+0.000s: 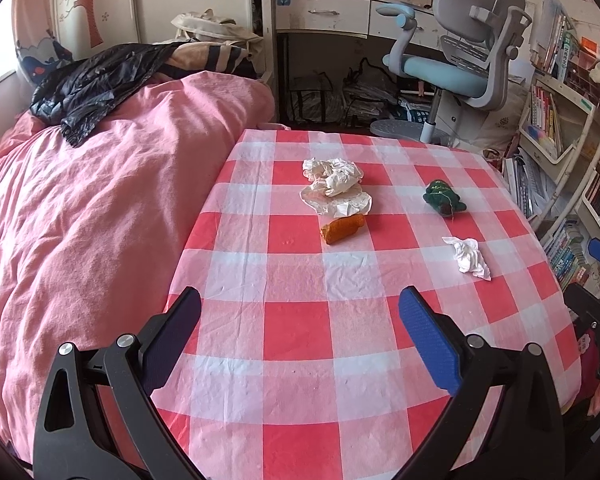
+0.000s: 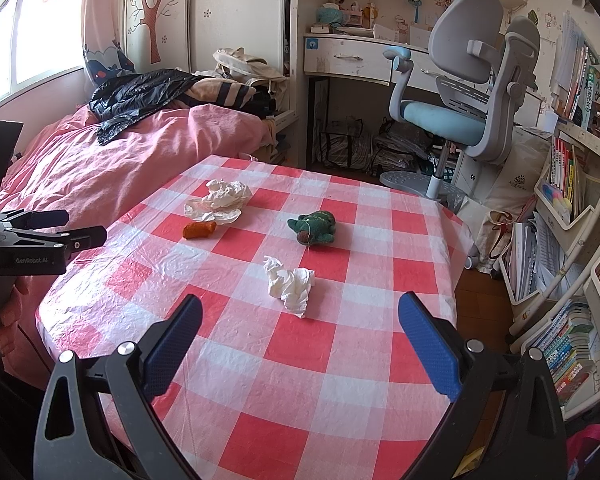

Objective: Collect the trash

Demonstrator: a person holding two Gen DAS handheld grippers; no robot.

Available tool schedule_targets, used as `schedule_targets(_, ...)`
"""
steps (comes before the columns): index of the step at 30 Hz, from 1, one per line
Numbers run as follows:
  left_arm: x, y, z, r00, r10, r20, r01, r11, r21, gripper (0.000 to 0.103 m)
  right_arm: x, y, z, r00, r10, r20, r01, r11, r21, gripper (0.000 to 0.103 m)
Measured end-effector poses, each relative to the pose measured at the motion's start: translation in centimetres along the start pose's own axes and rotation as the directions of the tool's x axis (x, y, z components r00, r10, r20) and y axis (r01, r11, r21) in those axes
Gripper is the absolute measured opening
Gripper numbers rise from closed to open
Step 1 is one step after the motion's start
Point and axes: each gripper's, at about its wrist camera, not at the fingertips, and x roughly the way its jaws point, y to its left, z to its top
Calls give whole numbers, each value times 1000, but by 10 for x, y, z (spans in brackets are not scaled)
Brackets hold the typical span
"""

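A red-and-white checked table (image 1: 296, 336) carries the trash. A pile of crumpled white paper (image 1: 336, 188) lies at its far middle, with a small orange item (image 1: 342, 229) just in front. A green plush toy (image 1: 444, 196) sits to the right, and a small crumpled tissue (image 1: 468, 258) lies nearer. My left gripper (image 1: 300, 300) hangs open over the near table, holding nothing. In the right wrist view my right gripper (image 2: 300, 304) is open just short of the tissue (image 2: 290, 286); beyond it lie the plush (image 2: 314, 227), the orange item (image 2: 199, 230) and the paper pile (image 2: 220, 200). A black plastic bag (image 2: 140, 96) lies on the bed.
A bed with a pink duvet (image 1: 80, 220) borders the table's left side. A grey and blue desk chair (image 2: 460, 100) and a white desk (image 2: 348, 56) stand behind. Bookshelves (image 2: 568, 184) crowd the right. The left gripper (image 2: 86, 225) and a hand (image 2: 4, 312) show at the left edge.
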Motion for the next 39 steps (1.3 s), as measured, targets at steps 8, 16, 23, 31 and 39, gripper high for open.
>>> schedule_targets(8, 1, 1, 0, 1000, -8, -6, 8, 1000, -5, 95, 0, 1, 0, 1000, 0, 0, 0, 1000, -1, 94)
schedule_targets(16, 2, 2, -1, 1000, -7, -5, 7, 1000, -2, 96, 0, 2, 0, 1000, 1, -1, -1, 1000, -2, 94)
schedule_targets(23, 2, 2, -1, 1000, -8, -6, 8, 1000, -3, 96, 0, 2, 0, 1000, 1, -1, -1, 1000, -3, 94)
schedule_targets(31, 2, 0, -1, 1000, -14, -11, 14, 1000, 3, 96, 1, 2, 0, 1000, 1, -2, -1, 1000, -4, 94)
schedule_targets(39, 3, 0, -1, 1000, -20, -15, 20, 1000, 5, 96, 1, 2, 0, 1000, 1, -2, -1, 1000, -5, 94)
